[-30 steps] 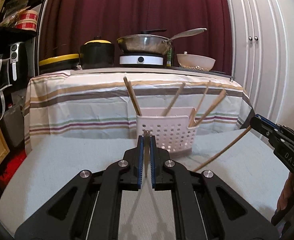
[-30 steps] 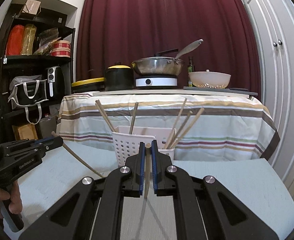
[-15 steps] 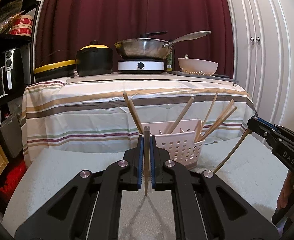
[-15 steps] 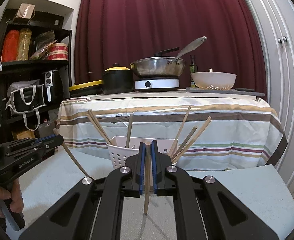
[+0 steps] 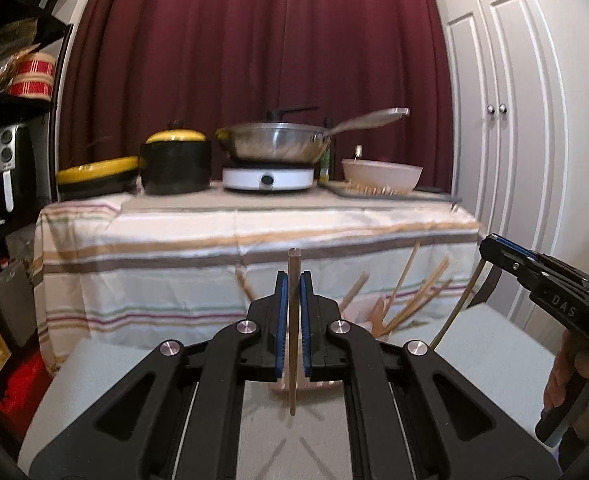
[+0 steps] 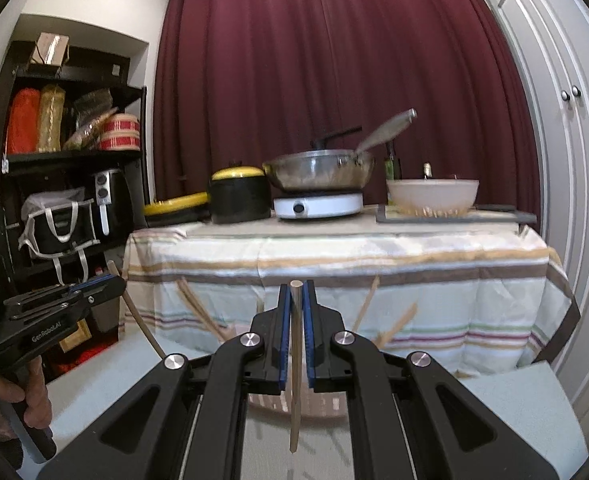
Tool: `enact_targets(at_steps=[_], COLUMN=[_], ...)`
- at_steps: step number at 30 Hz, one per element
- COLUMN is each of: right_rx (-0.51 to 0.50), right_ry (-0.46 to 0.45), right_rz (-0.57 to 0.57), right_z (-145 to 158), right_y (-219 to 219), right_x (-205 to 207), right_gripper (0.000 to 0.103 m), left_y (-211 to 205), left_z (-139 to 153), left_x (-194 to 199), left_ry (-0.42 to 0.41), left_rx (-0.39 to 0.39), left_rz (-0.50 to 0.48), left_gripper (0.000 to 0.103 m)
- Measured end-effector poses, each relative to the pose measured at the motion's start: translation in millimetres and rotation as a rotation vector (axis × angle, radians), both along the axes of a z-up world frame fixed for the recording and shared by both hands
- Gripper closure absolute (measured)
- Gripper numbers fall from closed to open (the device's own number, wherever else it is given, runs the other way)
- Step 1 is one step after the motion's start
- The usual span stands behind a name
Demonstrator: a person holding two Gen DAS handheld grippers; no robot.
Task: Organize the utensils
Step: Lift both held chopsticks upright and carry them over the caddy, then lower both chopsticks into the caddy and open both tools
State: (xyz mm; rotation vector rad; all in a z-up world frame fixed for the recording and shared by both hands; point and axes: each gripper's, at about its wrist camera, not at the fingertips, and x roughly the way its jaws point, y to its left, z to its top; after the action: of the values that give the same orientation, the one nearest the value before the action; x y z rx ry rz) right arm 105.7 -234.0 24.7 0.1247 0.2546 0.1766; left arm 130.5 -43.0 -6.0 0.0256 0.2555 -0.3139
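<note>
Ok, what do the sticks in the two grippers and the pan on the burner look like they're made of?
Left stick and right stick: pale tan, matte, squared end, so probably wood or bamboo; grain is too blurred to tell which. Pan: bright, mirror-like grey body and handle, likely stainless steel.

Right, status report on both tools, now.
Left tool shut on chopstick. Right tool shut on chopstick. Utensil basket ahead, partly hidden behind tools. Nothing blocking.

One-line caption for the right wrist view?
Right gripper holds a chopstick upright above the white utensil basket.
</note>
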Motion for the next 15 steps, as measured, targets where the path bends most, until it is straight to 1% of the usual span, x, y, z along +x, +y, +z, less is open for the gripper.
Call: enact_targets(at_steps=[6,10,15], right_rx=[-0.015,-0.006,-0.018], right_ry=[-0.076,-0.115,-0.145], right_rz=[0.0,-0.001,-0.009], right_z=[34.7,54.5,62.3], right_y=[-4.4,-8.6,-6.3], right_x=[13.9,32.8,54.4], right_gripper=[0.096,0.096,0.096], left_y=[-0.9,-4.3,-10.9], left_z=[44.6,66.6,84.8], left_x=[14.7,29.0,52.5], left_ry=[-0.068,-0.116,-0.153], left_rx=[-0.03,-0.036,-0.059], left_rz=[-0.016,-0.008,-0.009], left_gripper=[0.097,0.097,0.097])
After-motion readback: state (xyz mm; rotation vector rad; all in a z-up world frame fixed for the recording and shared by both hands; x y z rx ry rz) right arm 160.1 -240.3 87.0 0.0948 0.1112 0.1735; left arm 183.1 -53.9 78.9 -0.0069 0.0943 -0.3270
